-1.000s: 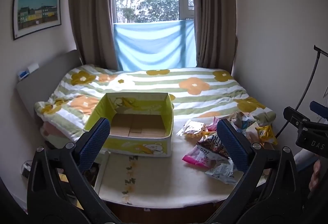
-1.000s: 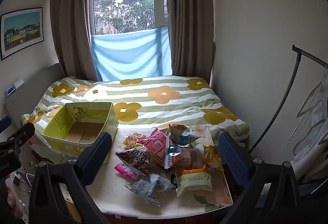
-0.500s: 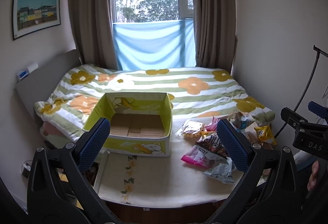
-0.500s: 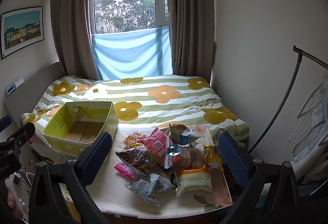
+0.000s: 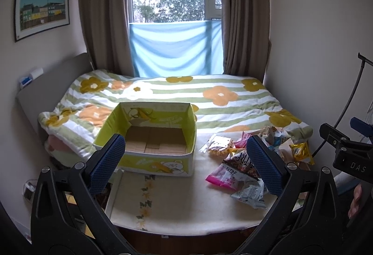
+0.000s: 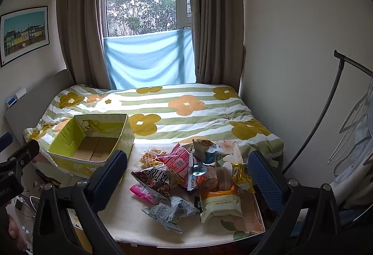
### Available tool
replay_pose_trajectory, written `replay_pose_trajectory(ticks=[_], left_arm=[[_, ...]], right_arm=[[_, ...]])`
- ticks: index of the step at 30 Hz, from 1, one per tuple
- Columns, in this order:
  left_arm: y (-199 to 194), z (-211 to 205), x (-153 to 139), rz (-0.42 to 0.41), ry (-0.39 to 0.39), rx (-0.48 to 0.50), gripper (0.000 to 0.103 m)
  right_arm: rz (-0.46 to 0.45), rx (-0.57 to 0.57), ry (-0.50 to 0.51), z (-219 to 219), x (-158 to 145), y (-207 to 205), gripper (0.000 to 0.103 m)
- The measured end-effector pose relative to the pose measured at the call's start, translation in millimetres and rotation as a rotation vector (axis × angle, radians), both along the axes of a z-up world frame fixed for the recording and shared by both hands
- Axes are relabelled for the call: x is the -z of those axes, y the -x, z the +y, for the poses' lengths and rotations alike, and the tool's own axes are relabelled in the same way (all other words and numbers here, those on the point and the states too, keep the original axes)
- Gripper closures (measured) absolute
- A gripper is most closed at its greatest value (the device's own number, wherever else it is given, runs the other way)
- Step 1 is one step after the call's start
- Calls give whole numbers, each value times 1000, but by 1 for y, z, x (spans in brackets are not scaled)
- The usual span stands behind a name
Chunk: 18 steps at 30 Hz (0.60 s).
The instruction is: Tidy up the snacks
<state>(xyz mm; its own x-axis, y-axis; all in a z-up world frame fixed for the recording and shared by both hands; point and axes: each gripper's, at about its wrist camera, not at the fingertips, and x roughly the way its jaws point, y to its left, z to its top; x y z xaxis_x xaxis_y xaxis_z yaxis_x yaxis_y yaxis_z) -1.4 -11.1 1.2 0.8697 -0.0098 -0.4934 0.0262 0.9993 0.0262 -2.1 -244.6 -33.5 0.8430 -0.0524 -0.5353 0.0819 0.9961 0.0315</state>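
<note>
Both grippers are spread wide with nothing in them: left gripper (image 5: 185, 160) hangs over the table (image 5: 186, 206) facing the green box (image 5: 149, 138), right gripper (image 6: 187, 174) above the snack pile (image 6: 188, 175) just right of that box.

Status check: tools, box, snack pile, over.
Left tool open, empty. Right tool open, empty. Yellow box holds no snacks; snack packets piled right of it on the table. Nothing blocking.
</note>
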Motion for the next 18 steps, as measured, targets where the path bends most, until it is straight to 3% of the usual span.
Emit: replay_pose_trajectory(ticks=[18], left_arm=[[-5,1,6,22,-7,-2,0]], right_arm=[[20,6,3,5,5,-4,0]])
